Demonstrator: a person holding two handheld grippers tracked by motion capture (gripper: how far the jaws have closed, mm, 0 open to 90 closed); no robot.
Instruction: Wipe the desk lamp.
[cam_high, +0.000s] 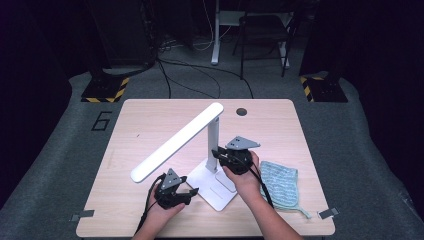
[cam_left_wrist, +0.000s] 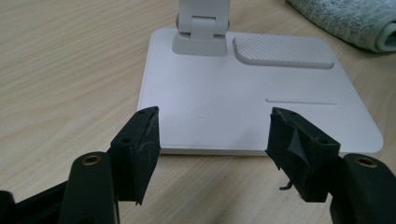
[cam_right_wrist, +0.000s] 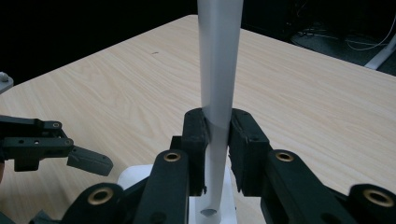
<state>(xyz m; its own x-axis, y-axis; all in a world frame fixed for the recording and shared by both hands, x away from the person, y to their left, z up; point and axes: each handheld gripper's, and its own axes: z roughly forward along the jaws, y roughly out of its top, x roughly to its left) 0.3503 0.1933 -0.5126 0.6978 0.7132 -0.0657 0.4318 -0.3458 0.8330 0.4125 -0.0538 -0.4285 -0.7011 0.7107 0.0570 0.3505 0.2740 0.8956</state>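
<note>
Lamp (cam_high: 176, 142): white desk lamp, smooth matte plastic, standing near the middle of the surface (cam_high: 150, 115), toward the person's side.
Lamp base (cam_left_wrist: 243, 100): flat square slab with rounded corners; ribbed oblong pad in one corner, thin slot line, small round mark near the centre; hinge block at the foot of the post.
Lamp post (cam_right_wrist: 217, 70): slim flat white bar, rising upright from the base.
Lamp head (cam_high: 170, 145): long narrow bar, slanting down from the top of the post toward the left.
Right hand-held gripper (cam_right_wrist: 216, 140): black jaws clamped on the lower post, pads pressing both flat sides.
Left hand-held gripper (cam_left_wrist: 214, 140): black jaws spread apart, nothing between them, facing the near edge of the base, just short of it; pads with worn, peeling tape.
Surface: pale wood grain, rounded corners, round cable hole (cam_high: 242, 111) at the far edge.
Cloth (cam_high: 281, 184): pale green, nubbly terry weave, folded, lying just right of the base.
Surroundings: grey carpet, dark cables, stand feet with yellow-black striping beyond the surface.
</note>
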